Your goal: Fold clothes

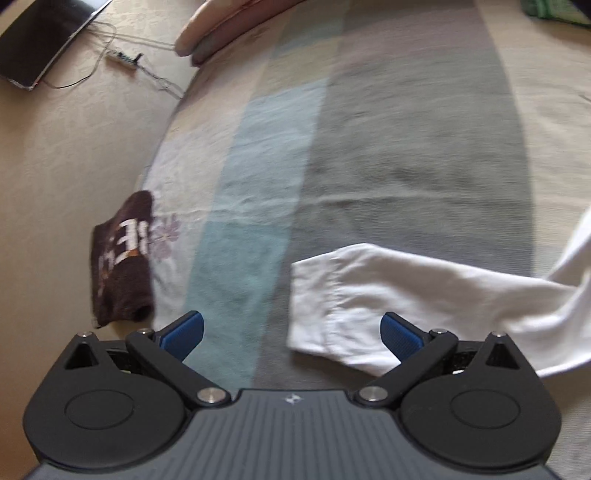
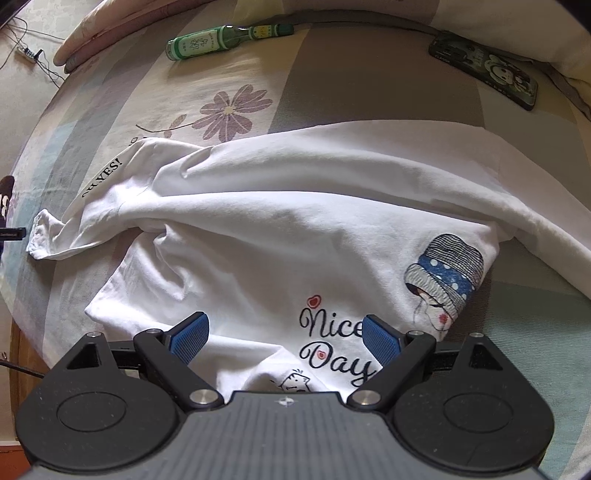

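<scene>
A white long-sleeved shirt [image 2: 280, 229] lies rumpled on the bed, printed with "Nice Day" and a figure in a blue knit hat. One sleeve with its cuff [image 1: 332, 295] stretches left across the striped bedspread. My left gripper [image 1: 291, 336] hovers just above that cuff, open, its blue pads wide apart with nothing between them. My right gripper [image 2: 284, 338] is open over the shirt's printed lower part, touching nothing that I can see. The sleeve [image 2: 48, 236] also shows at the left of the right wrist view.
A folded dark brown garment [image 1: 122, 266] with white letters lies at the bed's left edge. A green bottle [image 2: 221, 40] and a phone in a green cartoon case [image 2: 487, 70] lie at the far side. A pillow [image 1: 221, 26], a power strip [image 1: 122, 59] and a dark screen [image 1: 44, 37] lie beyond.
</scene>
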`<state>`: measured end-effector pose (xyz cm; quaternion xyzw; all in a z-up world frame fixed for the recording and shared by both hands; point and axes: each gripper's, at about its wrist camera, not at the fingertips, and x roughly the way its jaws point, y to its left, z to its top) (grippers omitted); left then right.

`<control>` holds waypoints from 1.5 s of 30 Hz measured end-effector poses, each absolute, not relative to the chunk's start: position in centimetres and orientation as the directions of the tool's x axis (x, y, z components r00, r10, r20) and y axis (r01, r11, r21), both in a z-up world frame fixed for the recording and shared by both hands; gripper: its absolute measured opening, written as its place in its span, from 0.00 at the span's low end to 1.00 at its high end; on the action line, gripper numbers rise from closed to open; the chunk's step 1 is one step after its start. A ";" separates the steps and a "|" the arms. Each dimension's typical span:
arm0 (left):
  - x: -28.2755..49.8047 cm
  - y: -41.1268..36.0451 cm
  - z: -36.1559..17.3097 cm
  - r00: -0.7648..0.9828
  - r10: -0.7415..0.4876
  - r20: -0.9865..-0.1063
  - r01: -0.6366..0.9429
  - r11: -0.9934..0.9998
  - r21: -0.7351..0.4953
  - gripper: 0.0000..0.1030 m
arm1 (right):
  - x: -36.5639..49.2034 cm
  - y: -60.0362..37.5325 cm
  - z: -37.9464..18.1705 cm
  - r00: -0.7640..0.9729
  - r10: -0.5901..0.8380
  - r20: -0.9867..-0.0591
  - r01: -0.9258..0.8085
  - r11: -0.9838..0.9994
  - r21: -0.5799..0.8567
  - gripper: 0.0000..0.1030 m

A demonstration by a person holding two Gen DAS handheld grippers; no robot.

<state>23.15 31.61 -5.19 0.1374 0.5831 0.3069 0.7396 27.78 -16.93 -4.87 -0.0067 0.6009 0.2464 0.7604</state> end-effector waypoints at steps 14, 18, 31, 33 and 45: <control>19.8 29.3 -8.7 0.083 0.417 -0.905 -0.315 0.873 0.373 0.98 | 27.7 -15.4 -5.4 0.144 0.364 -0.920 -0.382 0.878 0.288 0.91; 21.5 27.6 -6.6 0.174 0.394 -0.902 -0.273 0.900 0.341 0.98 | 27.6 -15.1 -5.7 0.141 0.362 -0.922 -0.376 0.881 0.288 0.91; 35.2 14.2 -4.0 0.470 -0.076 -0.879 0.052 0.997 -0.058 0.98 | 34.8 -15.3 -4.4 0.323 0.255 -0.912 -0.427 0.899 0.100 0.91; 36.7 12.2 -4.3 0.449 -0.128 -0.884 0.110 0.990 -0.087 0.98 | 37.0 -16.1 -4.4 0.353 0.223 -0.909 -0.408 0.911 0.065 0.91; 34.1 7.1 -5.1 0.326 -0.337 -0.883 0.236 0.934 -0.269 0.98 | 35.3 -19.3 -5.5 0.193 0.347 -0.918 -0.415 0.876 0.245 0.91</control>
